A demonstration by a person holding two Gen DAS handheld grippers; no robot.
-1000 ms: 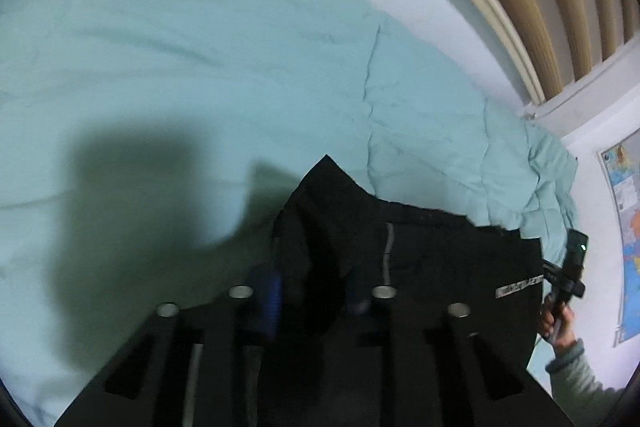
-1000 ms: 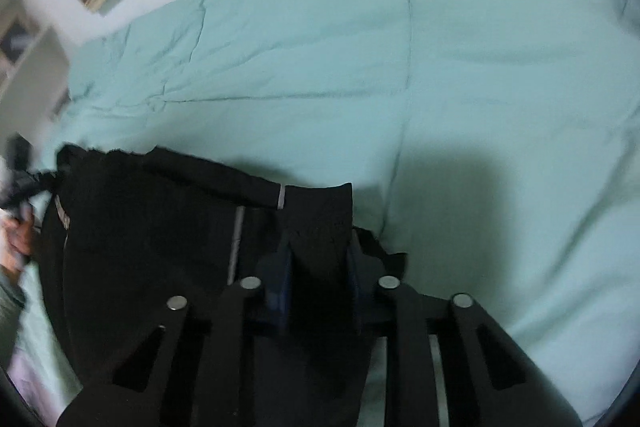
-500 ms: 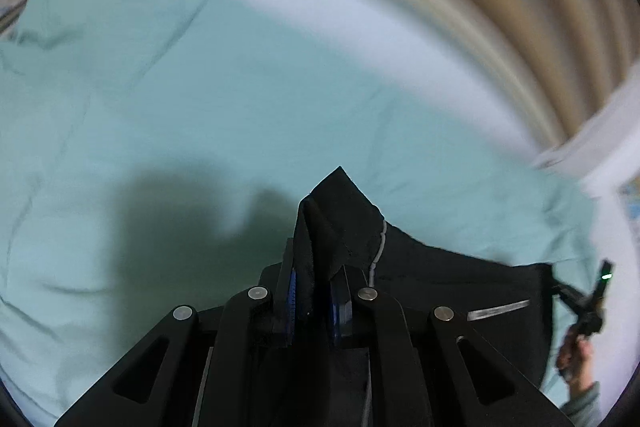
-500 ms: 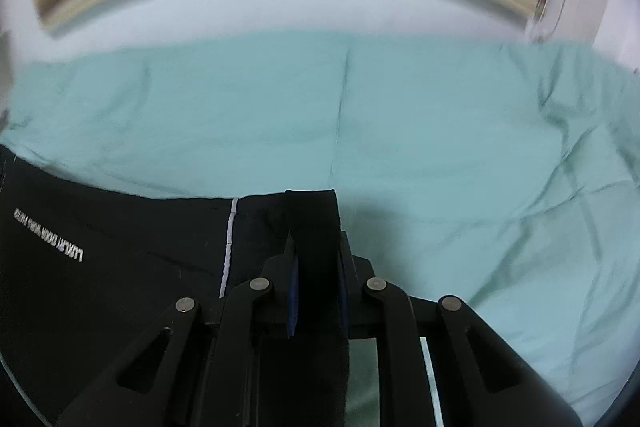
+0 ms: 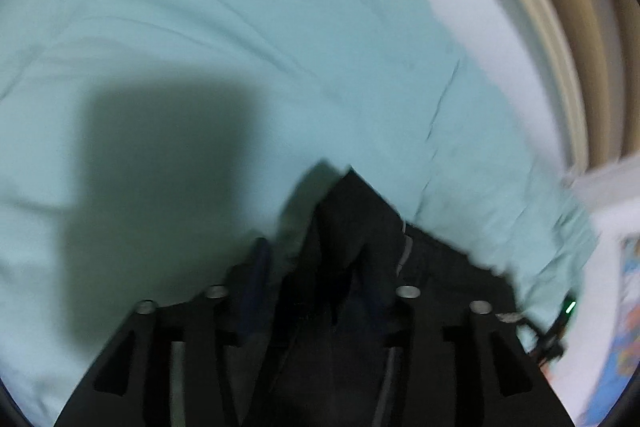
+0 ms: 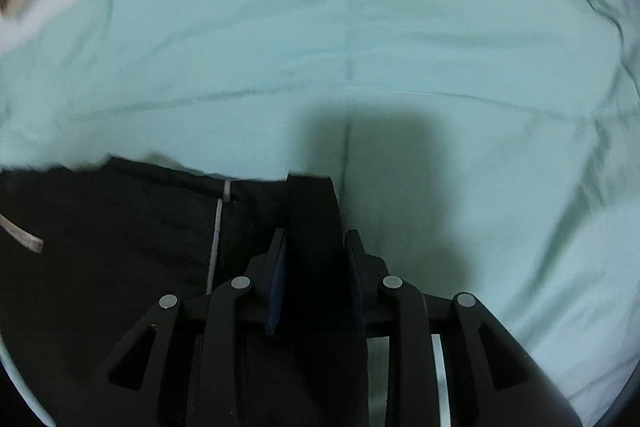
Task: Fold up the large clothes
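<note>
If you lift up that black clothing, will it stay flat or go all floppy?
Probably floppy: the black garment sags between the corners pinched by the right hand-held gripper and left hand-held gripper. Likely light, too. It creases easily over the green duvet.

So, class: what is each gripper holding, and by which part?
Right gripper: a top corner of the black fabric garment. Left gripper looks spread around the other corner; grip unclear.

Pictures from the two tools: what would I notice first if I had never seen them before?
First, the black garment, dark at the bottom of both views, with a corner gripped in the right tool and another corner standing between the fingers of the left tool. Behind it, the wide mint-green bedcover fills almost everything else, with a big dark shadow lying on it in the left view.
</note>
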